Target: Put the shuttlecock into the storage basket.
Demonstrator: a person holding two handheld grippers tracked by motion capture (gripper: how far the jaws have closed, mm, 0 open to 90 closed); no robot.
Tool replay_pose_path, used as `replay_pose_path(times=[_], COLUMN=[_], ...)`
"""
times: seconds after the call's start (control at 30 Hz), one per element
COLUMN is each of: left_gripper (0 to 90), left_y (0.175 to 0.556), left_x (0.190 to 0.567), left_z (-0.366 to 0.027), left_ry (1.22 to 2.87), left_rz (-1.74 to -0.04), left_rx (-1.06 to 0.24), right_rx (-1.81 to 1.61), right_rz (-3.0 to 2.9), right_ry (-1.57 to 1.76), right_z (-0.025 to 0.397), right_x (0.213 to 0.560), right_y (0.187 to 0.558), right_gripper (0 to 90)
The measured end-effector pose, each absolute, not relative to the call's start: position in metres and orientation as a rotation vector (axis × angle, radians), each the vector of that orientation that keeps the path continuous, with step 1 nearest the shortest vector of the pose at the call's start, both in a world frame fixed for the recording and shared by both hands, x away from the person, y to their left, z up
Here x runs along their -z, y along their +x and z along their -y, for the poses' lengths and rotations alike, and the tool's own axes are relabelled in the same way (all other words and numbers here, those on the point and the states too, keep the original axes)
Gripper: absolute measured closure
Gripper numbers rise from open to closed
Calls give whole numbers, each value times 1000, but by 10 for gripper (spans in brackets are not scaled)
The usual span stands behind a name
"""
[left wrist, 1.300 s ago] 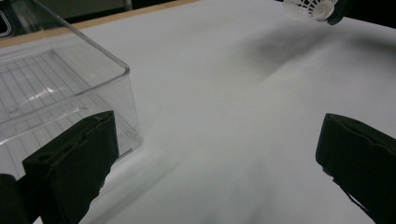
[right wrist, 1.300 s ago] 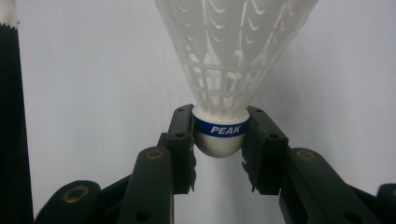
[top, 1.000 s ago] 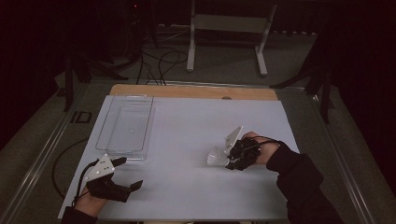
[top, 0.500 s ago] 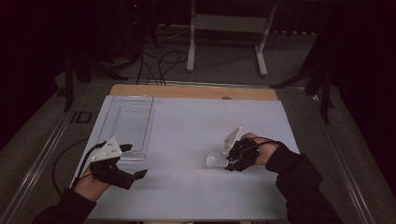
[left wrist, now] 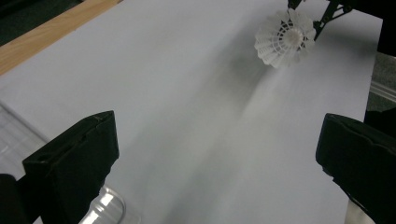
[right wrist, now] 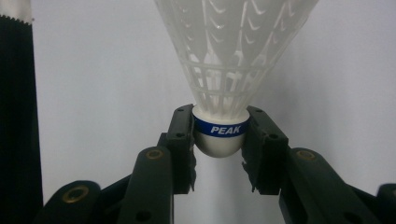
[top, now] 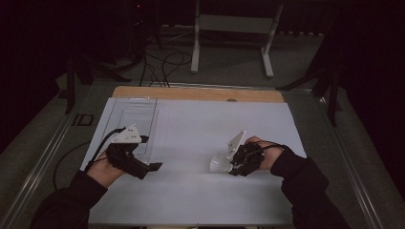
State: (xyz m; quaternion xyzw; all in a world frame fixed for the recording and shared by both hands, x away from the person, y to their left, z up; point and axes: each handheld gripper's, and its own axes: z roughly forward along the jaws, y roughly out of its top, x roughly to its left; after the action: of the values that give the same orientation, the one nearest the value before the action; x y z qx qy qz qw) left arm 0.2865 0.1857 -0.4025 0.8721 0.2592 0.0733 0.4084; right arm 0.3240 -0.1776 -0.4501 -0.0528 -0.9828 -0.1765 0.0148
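Shuttlecock [right wrist: 219,84], white plastic, held by its rounded cork base between the jaws of the right gripper [right wrist: 219,140]; the jaws press on either side of the blue band lettered PEAK. In the high view the shuttlecock [top: 218,163] lies low over the white table sheet [top: 200,129], right of centre, its long axis roughly level, cork toward the right gripper [top: 232,164] and skirt opening toward the person's left. In the left gripper view the open skirt faces that camera [left wrist: 284,38]. Left gripper [top: 152,167], at the near left of the sheet, has its jaws spread wide with nothing between them, aimed toward the shuttlecock across bare sheet. A clear plastic tray [top: 133,119] lies just beside the left gripper at the sheet's left edge; its rim shows at lower left in the left gripper view [left wrist: 109,205]. Beyond the sheet runs a wooden table edge [top: 196,93].
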Motion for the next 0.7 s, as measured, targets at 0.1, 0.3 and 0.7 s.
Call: replay_pose_path(times=[0.1,0.3,0.7], left_gripper=[0,0,0], left_y=[291,304,320], left_x=[401,394,379], left_z=[-179,-163,-135], left_ry=[2209,2262,2368], left_rz=[-641,-618,-587], left_rx=[-172,-163,-117], right_rx=[547,547,538], right_rz=[3063,3060,3061], right_ry=[-156,-145,-137], right_z=[177,176,175], right_x=[450,449,449], right_y=[324,323,323], right_gripper=[664,664,663])
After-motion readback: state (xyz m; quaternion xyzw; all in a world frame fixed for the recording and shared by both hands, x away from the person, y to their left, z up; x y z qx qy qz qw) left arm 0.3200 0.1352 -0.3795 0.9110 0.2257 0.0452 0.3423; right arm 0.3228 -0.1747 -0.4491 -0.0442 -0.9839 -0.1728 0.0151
